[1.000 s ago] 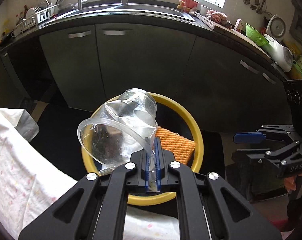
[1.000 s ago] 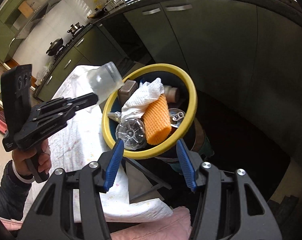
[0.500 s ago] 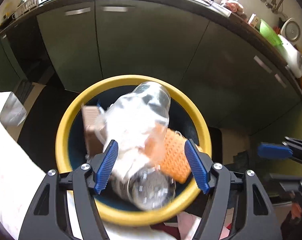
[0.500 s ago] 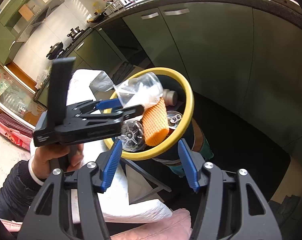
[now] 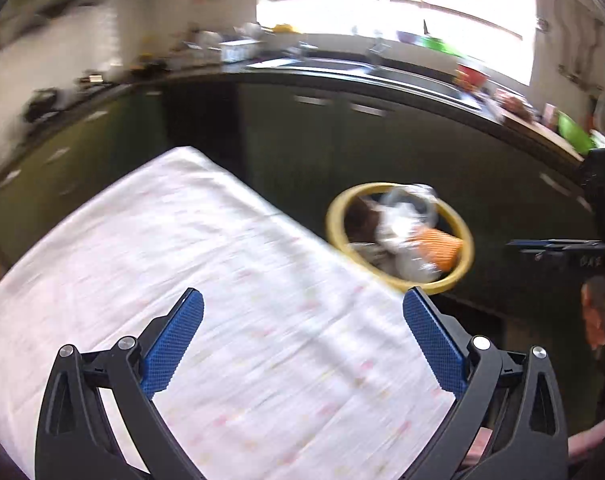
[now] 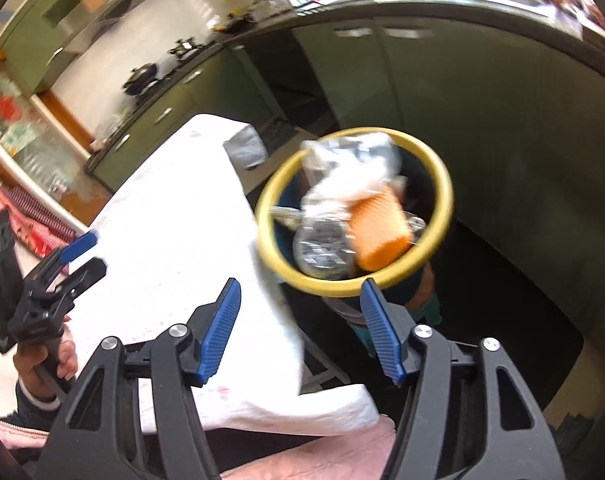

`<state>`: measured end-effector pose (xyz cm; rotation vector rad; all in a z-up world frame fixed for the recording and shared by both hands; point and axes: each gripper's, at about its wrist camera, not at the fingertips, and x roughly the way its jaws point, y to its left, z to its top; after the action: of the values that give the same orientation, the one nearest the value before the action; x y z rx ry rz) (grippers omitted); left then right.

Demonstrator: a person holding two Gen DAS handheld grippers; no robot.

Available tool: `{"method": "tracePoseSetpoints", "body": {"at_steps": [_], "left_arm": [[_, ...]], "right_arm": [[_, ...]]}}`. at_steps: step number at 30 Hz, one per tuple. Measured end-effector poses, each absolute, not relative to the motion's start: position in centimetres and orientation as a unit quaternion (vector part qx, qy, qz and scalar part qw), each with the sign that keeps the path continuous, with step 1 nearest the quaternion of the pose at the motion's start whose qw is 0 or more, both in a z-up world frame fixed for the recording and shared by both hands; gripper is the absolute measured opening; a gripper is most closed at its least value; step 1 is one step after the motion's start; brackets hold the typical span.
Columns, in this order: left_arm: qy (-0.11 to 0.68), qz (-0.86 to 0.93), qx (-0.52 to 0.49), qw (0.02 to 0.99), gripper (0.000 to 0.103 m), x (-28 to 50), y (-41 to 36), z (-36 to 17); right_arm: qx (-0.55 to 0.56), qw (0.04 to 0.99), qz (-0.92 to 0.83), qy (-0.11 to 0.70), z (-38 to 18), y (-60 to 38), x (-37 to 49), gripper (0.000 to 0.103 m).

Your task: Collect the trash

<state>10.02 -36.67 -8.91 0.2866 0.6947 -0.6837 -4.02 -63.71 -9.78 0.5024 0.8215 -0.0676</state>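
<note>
White cloth-covered table (image 5: 238, 280) w/ round yellow-rimmed bin (image 5: 398, 282) beside, both tools (image 5: 302, 340) (image 6: 298, 322) wide apart, jaws just opening, empty.

place: home kitchen | signs: sink (image 5: 382, 70); green cabinets (image 6: 414, 76); stove pans (image 6: 142, 76)

Your left gripper (image 5: 302, 336): black skeletal frame with triangular cut-outs, silver screw heads at the linkage pivots, blue pads with a fine dotted texture on the inner finger faces. Your right gripper (image 6: 300, 328): same black build, silver pivot screws, but its blue pads are ribbed crosswise. Seen from the right wrist view, the left unit carries a black upright plate and small pale lettering on its body, too blurred to read. You wear a dark sleeve (image 6: 30, 404) with a pale cuff, over pink clothing (image 6: 302, 460).
</note>
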Motion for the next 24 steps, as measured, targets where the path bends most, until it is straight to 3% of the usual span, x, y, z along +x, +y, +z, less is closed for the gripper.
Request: {"method": "tracePoseSetpoints", "body": {"at_steps": [4,8,14,24], "left_arm": [[0.319,-0.235,0.096,0.913,0.098,7.2,-28.8,-7.8],[0.307,-0.136,0.074,0.939,0.098,4.2,-21.9,-6.6],[0.284,-0.115,0.007,0.952,0.098,0.4,-13.0,-3.6],[0.253,-0.093,0.01,0.963,0.098,-5.5,-10.7,-1.3]], "right_arm": [[0.187,0.907,-0.035,0.377,-8.0,-59.8,-4.3,0.072],[0.109,0.933,-0.053,0.339,-5.2,-55.3,-6.0,0.095],[0.049,0.954,-0.05,0.292,-2.1,-50.9,-9.7,0.096],[0.02,0.965,-0.045,0.256,-0.5,-48.0,-12.8,0.097]]}}
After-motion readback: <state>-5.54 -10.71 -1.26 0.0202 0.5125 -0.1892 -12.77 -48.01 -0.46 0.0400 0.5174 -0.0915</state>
